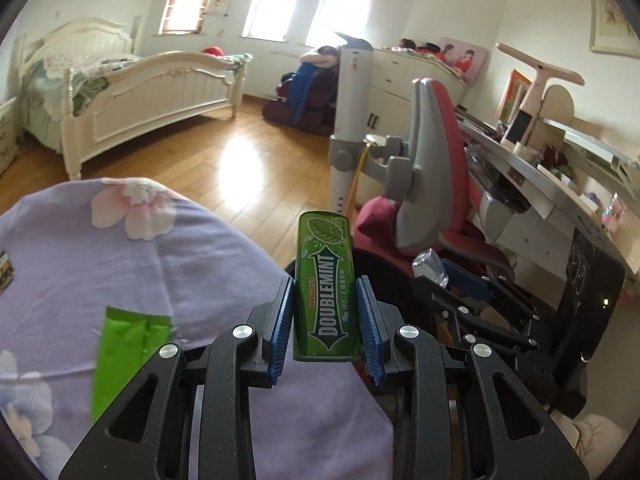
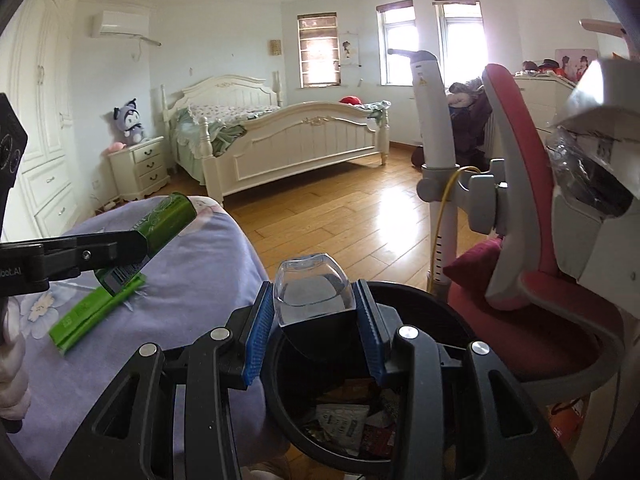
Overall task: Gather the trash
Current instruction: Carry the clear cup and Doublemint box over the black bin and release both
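Left wrist | Doublemint pack [image 1: 326, 286] clamped upright between left tongs [image 1: 326, 320]

**Readable print in the room**

The green gum pack [image 1: 326, 288] carries the clearest wording: "WRIGLEY'S" in small orange letters along one edge and "DOUBLEMINT" in large white capitals on a dark arrow-shaped band running down its face, under a printed mint leaf. A line of small Chinese characters sits beside the band, too fine to make out. From the right wrist view, the same pack shows a barcode on its lower end, digits unreadable. The black body of the left gripper [image 2: 120, 250] bears white lettering at the frame edge, cut off, ending in "bot.AI". Papers in the black bin [image 2: 280, 392] show print too small to read.
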`<state>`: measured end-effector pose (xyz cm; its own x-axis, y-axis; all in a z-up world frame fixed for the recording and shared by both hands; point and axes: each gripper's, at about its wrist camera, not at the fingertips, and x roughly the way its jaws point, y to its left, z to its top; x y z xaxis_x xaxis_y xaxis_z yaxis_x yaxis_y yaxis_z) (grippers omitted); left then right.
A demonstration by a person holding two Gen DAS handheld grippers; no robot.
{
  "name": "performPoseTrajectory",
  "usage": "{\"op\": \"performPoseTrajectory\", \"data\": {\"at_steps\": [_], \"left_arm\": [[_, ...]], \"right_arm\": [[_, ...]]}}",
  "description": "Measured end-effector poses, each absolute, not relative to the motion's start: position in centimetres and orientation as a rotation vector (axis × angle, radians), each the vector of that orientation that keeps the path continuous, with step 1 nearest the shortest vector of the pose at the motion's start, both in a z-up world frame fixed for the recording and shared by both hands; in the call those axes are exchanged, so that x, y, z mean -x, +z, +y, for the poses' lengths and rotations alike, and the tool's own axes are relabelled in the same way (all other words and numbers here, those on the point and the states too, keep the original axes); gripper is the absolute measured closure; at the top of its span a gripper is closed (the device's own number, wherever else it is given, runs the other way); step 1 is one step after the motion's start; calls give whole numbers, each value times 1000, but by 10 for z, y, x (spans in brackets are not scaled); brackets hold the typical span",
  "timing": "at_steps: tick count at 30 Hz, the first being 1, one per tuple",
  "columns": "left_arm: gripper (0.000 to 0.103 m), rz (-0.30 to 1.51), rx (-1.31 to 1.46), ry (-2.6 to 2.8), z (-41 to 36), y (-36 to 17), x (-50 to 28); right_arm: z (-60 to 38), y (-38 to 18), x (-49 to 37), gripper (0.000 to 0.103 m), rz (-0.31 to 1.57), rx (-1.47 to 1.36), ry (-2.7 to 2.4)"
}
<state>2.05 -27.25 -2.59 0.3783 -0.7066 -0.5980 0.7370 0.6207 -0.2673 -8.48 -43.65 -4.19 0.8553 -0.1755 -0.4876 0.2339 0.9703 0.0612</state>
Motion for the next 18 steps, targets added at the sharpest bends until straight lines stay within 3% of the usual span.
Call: {"op": "performPoseTrajectory", "data": {"at_steps": [18], "left_arm": [[71, 851, -166, -1017, -357, -65, -18]], "right_arm": [[-479, -87, 105, 63, 591, -208, -294]]}}
